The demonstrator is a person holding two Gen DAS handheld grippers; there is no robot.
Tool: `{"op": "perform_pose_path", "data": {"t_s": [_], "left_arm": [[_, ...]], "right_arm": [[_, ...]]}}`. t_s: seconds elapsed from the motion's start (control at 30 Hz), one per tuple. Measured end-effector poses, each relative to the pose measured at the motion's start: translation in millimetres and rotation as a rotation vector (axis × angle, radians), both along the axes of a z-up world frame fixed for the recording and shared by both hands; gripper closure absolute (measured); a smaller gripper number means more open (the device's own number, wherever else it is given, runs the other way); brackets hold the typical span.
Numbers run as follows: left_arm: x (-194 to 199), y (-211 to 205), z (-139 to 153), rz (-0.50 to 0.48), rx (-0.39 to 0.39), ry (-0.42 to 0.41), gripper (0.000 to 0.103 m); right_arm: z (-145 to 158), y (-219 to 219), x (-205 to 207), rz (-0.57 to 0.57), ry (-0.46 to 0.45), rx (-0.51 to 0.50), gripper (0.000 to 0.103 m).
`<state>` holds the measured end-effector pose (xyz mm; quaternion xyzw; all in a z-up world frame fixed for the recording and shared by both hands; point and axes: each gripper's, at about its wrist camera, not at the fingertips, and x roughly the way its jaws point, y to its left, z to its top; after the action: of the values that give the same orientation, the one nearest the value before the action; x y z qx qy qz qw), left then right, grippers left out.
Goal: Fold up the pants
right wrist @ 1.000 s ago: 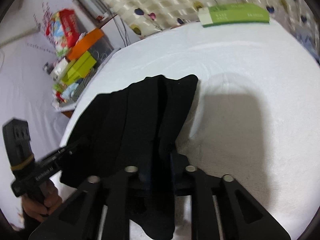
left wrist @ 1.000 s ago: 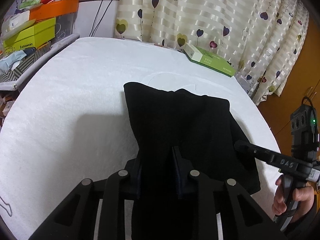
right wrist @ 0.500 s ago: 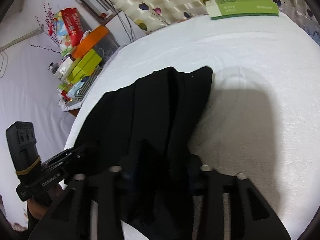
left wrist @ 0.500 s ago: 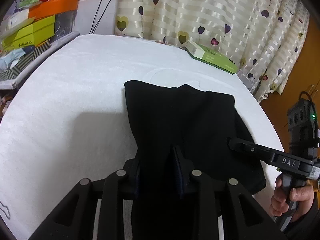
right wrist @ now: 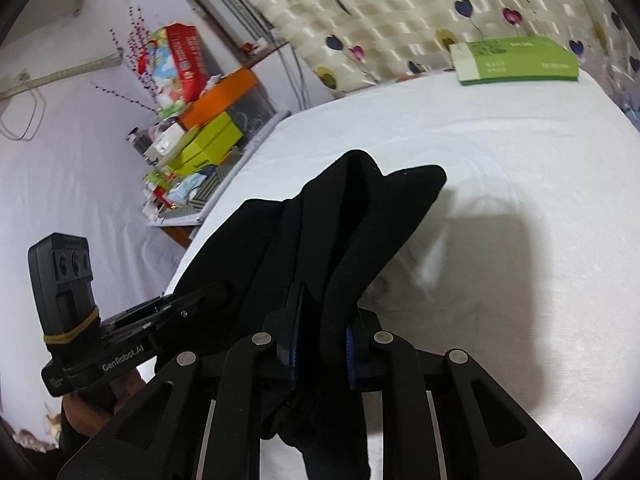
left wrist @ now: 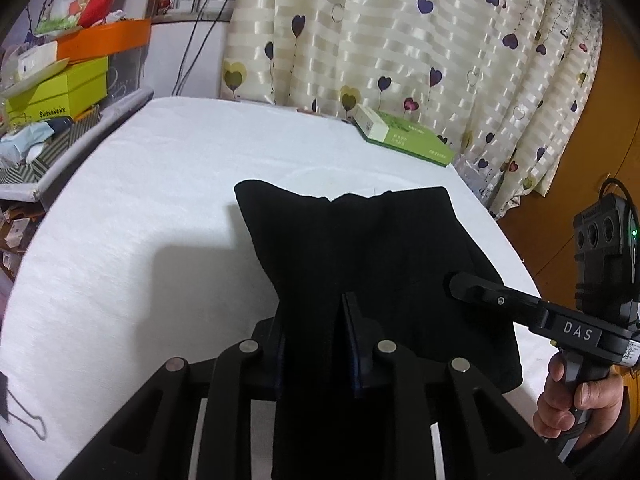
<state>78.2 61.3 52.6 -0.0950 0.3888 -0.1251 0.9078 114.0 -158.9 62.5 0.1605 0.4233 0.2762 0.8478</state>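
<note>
Black pants (left wrist: 360, 256) hang between both grippers above a white-covered table (left wrist: 132, 224), their far fold resting on the cloth. My left gripper (left wrist: 314, 344) is shut on one near edge of the fabric, which fills the gap between its fingers. From the right of the left wrist view the right gripper (left wrist: 456, 286) reaches into the pants, held by a hand (left wrist: 576, 400). In the right wrist view my right gripper (right wrist: 320, 344) is shut on a bunched fold of the pants (right wrist: 348, 216). The left gripper (right wrist: 216, 292) shows at the left there.
A green and white box (left wrist: 404, 138) lies at the table's far edge by the heart-print curtain (left wrist: 400, 40). Stacked yellow and orange boxes (left wrist: 60, 84) crowd a shelf left of the table. A black binder clip (left wrist: 20, 424) lies at the near left edge.
Both grippers have lifted the held edge and carried it forward over the pants. The right gripper moved closer to the left one, and the fabric bunches higher.
</note>
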Motion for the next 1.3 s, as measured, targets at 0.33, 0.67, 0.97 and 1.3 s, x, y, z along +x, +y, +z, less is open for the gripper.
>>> {"op": "perform_pose_path", "data": {"t_s": [0.33, 0.67, 0.97, 1.3], "left_arm": [[31.3, 41.0, 15.8, 0.047, 0.066, -0.040, 0.078], [88.2, 84.7, 19.6, 0.086, 0.111, -0.048, 0.078], [124.1, 98.2, -14.6, 0.093, 0.130, 0.003, 0.078], [103.0, 129.3, -26.9, 0.150, 0.068, 0.030, 0.067]], "right_arm": [[5.2, 45.7, 35.4, 0.053, -0.012, 0.015, 0.085], [1.6, 88.7, 94.0, 0.084, -0.020, 0.032, 0.085], [-30.5, 98.4, 132.1, 0.089, 0.039, 0.024, 0.085], [-31.4, 87.6, 116.6, 0.056, -0.013, -0.160, 0.068]]}}
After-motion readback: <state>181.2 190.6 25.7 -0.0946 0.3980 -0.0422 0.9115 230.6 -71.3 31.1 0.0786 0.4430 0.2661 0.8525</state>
